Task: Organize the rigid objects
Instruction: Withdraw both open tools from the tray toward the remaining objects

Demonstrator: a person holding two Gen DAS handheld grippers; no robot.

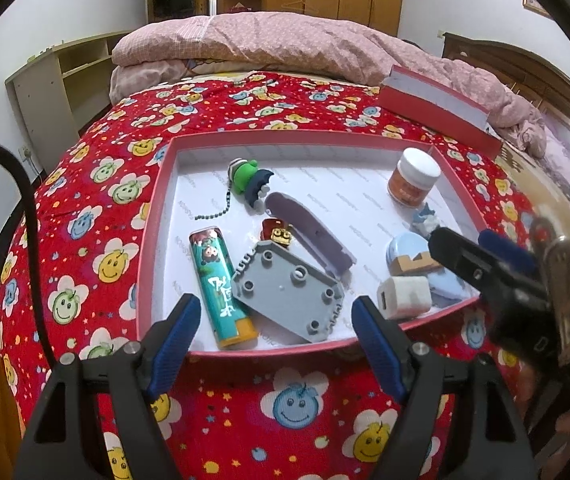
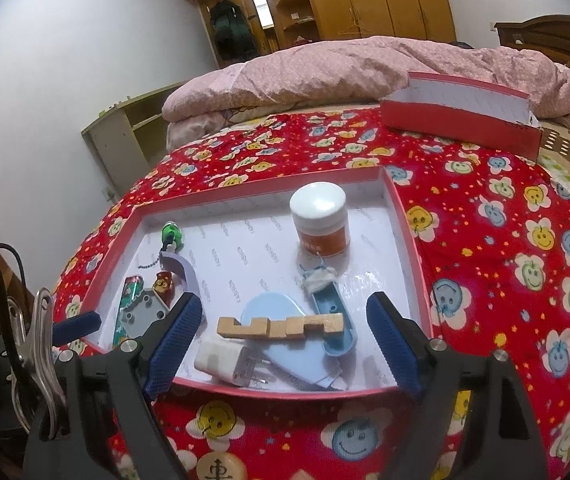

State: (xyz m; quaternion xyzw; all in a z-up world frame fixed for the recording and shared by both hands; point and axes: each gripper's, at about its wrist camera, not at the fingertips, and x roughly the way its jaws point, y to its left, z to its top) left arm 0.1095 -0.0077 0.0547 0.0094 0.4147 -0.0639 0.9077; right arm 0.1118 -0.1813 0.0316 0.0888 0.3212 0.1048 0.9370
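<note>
A bed with a red smiley-flower blanket (image 2: 485,240) holds a red box (image 1: 157,216) full of small things. Both grippers wait at its near edge, jaws wide apart and empty. The left gripper (image 1: 273,320) faces the gray plate (image 1: 289,292). The right gripper (image 2: 285,328) faces the wooden block (image 2: 281,326). Next, one must reach in and pinch.
</note>
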